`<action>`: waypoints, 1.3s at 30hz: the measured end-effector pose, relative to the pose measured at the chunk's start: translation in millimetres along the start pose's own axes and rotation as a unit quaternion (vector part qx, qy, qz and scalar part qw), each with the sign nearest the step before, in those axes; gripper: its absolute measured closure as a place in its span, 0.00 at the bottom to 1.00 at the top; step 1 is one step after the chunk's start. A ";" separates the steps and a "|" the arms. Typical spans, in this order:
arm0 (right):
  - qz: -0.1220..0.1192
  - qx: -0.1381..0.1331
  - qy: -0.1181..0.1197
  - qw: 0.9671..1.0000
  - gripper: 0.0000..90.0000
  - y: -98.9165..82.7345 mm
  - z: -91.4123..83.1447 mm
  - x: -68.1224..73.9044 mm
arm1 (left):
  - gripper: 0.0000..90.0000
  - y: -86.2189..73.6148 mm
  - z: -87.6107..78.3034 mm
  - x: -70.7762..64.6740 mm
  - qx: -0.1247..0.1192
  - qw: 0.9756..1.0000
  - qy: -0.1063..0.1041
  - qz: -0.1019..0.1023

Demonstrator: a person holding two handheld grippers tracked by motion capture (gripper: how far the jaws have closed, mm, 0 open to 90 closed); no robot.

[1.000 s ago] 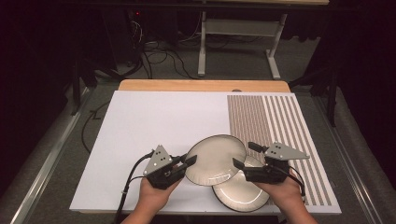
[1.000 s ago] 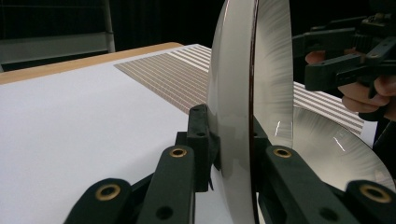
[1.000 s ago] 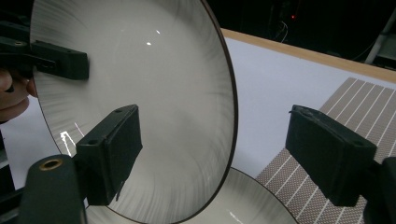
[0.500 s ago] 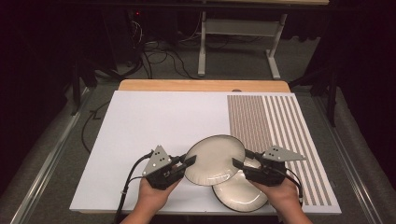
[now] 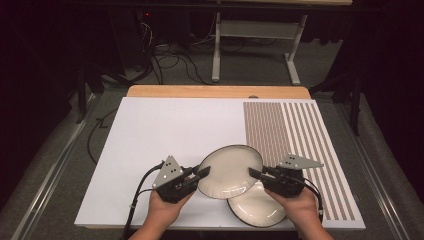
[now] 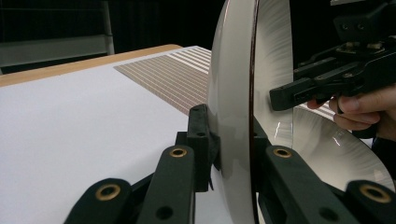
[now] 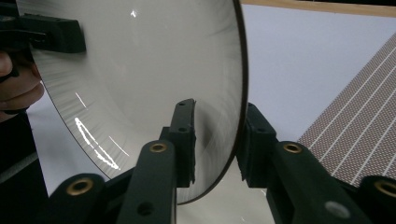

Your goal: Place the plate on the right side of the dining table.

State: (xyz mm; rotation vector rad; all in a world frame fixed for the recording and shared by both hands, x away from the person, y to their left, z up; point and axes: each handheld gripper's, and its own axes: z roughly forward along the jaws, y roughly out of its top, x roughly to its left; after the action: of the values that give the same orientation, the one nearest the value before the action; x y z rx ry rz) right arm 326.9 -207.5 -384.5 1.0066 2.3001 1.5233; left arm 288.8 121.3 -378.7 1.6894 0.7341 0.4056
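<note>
A pale round plate [image 5: 230, 170] with a dark rim hangs tilted above the white mat. My left gripper [image 5: 202, 172] is shut on its left rim, and in the left gripper view both pads [image 6: 201, 140] sit tight against that plate [image 6: 233, 93]. My right gripper [image 5: 255, 173] is at the opposite rim. Its jaws have just been closing, and the rim [image 7: 240, 93] stands between them [image 7: 217, 126], the inner pad still a little off the face. A second plate [image 5: 255, 207] lies flat on the mat below, partly covered by the lifted one.
The white mat [image 5: 165, 135] covers most of the table, with a brown striped patch [image 5: 285, 130] at the right. A wooden table edge [image 5: 215, 91] runs along the back. Beyond it are cables and a metal frame [image 5: 217, 45] on the floor.
My right gripper has slid left from beside the plates, and its jaws now straddle the lifted plate's right rim. The left gripper and the plate have stayed put.
</note>
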 end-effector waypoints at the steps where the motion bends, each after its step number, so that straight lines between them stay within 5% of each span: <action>1: 0.000 0.000 0.000 1.000 0.85 0.0 0.0 0.0 | 0.89 0.0 0.0 0.0 0.000 1.000 -0.001 -0.001; 10: 0.014 -0.002 0.004 1.000 0.92 0.2 -1.8 -2.3 | 0.89 1.3 -0.1 0.6 0.001 1.000 -0.003 -0.017; 19: 0.002 -0.023 -0.009 1.000 0.94 9.2 -19.9 -3.3 | 0.90 16.5 8.8 -1.5 0.000 1.000 -0.010 -0.019; 39: 0.024 -0.070 -0.088 0.993 0.95 27.6 -69.2 -60.0 | 0.88 71.2 103.5 2.4 0.017 0.999 -0.046 -0.009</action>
State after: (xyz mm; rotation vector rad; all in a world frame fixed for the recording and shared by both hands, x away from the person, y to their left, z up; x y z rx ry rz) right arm 348.1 -290.1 -341.1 1.1177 2.0352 1.5237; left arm 373.0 38.2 -336.3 1.7214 0.6906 0.3017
